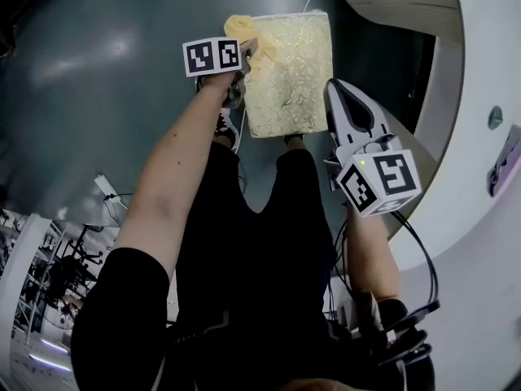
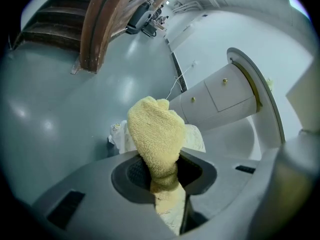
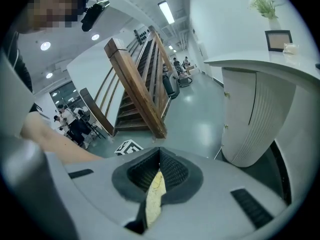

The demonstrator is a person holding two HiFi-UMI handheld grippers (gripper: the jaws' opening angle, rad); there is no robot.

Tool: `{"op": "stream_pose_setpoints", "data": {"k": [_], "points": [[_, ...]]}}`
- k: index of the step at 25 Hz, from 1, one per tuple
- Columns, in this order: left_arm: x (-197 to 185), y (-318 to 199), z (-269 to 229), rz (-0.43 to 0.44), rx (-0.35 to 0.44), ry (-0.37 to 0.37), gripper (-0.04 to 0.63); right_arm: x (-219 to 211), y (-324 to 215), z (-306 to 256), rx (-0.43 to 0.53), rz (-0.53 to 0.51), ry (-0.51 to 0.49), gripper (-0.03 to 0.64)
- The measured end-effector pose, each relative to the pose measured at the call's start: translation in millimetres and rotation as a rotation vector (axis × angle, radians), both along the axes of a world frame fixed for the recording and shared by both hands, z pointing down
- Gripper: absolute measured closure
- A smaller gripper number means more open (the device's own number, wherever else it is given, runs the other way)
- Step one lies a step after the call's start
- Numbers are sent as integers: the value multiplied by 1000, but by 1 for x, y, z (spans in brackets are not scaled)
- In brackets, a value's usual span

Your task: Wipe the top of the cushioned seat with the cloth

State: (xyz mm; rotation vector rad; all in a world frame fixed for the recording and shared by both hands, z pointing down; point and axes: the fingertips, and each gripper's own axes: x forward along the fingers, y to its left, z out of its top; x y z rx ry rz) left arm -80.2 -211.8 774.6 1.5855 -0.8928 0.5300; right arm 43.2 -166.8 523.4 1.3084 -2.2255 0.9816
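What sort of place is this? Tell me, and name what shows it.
Probably the lobby or reception hall of a large building: a curved white reception counter, a broad wooden staircase with brown beams, and a glossy grey-green floor.

head: steeply down, cushioned seat point(image 1: 293, 72) below | left gripper view: close, same seat point(image 2: 196, 138) | right gripper view: level, staircase point(image 3: 135, 84)

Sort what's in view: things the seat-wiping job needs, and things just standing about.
For the job:
- yellow terry cloth, held by the left gripper
- cream patterned cushioned seat
- right gripper, fingers together, holding nothing

Standing about:
- brown wooden staircase
- white curved counter
- dark-framed picture and green plant on that counter
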Motion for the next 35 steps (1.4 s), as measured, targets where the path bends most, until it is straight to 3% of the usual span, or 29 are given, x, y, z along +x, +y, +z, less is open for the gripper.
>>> {"op": "stream_pose_setpoints", "data": {"k": [5,9,12,17,22,28,35], "points": [[-31,6,-13,70,21,-105,495,-4,-4,-15,24,14,40,611],[-43,13,-48,36,51,-60,494,9,-8,-34,60,58,43,611],[-45,8,-108,25,108,-21,494,10,-14,-80,94,57,48,611],[-46,-4,-257,31,233,44,494,3,-29,-215,174,48,56,611],[-43,-4,-341,59,412,108,494,6,-36,-274,241,58,49,611],[-53,-2,-448,55,629,111,494,15,-36,-350,335,64,59,611],[-83,35,-557,31,766,133,494,22,-16,-437,439,88,43,611]]}}
